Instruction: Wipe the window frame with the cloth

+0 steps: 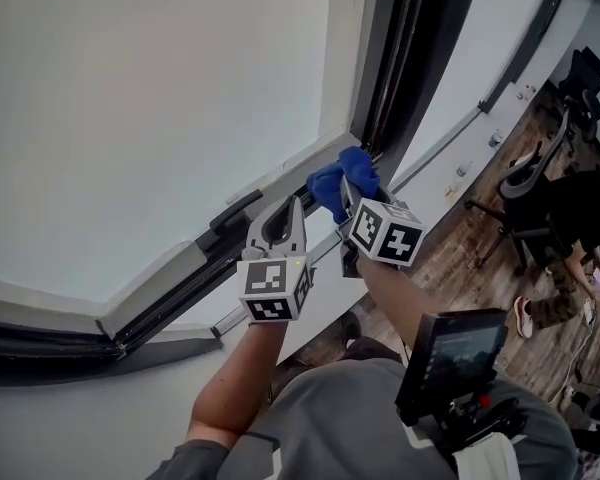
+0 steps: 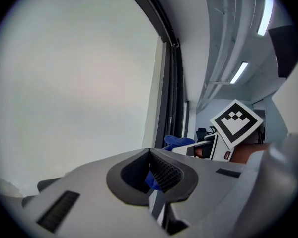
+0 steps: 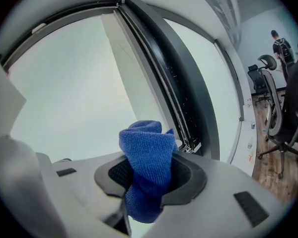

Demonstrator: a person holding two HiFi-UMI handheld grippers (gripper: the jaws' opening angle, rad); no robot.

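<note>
Office window, frame (image 1: 395,58) far right. Right gripper (image 3: 149,175) clamped the cloth (image 3: 146,148); left gripper (image 2: 150,155) sat closed, empty. Firm strokes along the frame seemed best.

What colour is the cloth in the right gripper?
Blue. The cloth, clamped in the right gripper, shows best in the right gripper view.

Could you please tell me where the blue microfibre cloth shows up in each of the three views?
Head view: centre, blue microfibre cloth held by the right gripper.
Left gripper view: small, just right of centre.
Right gripper view: lower centre, clamped between the fingers.
Shared landmark: the dark window frame behind it.
</note>
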